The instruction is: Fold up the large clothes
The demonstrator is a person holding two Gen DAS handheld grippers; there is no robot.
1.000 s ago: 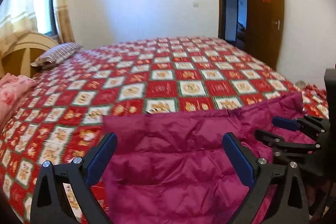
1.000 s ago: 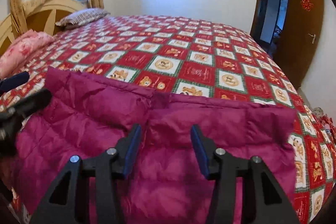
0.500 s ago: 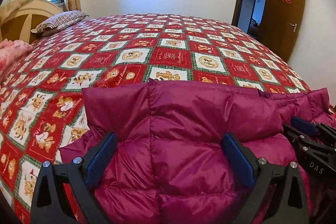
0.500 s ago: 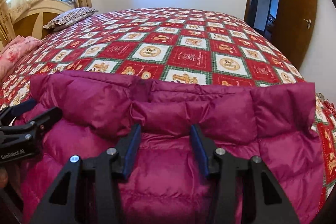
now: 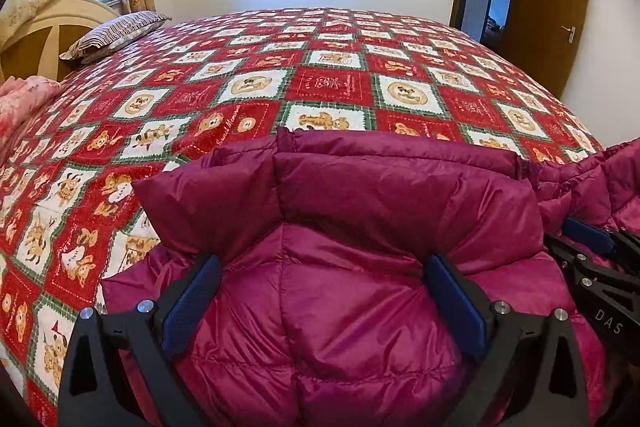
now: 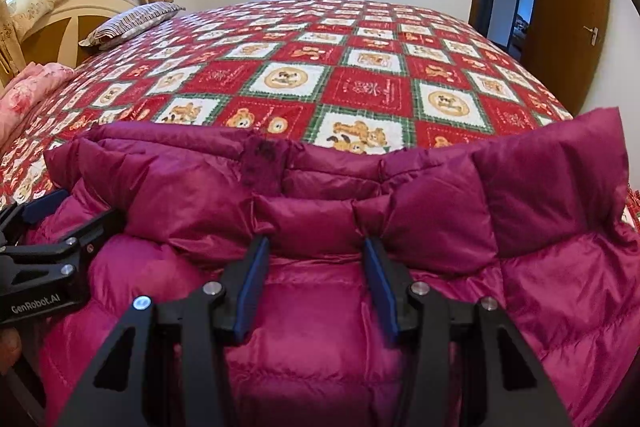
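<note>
Left wrist view had the striped pillow [image 5: 116, 33] far left by the headboard, then the red teddy-bear bedspread [image 5: 328, 83] running across the whole bed. The magenta down jacket [image 5: 340, 267] sat at the near edge of the bed, bunched up right in front of the cameras. A second back it was lying flatter and lower; by this frame its top edge had been pushed forward and humped into a thick roll, so I'd guess a fold was being started, not finished.

The left gripper [image 5: 322, 297] was spread wide, its blue pads on either side of a big puffy panel, not squeezing it as far as I could see. Further right, the right gripper [image 6: 316, 279] was narrower but also apart, with a bulge of jacket sitting between the pads; whether it really had a pinch on it, hard to say. Far right, the brown door [image 6: 572, 15] stood open.

Probably both need to close on fabric before the fold goes over.
</note>
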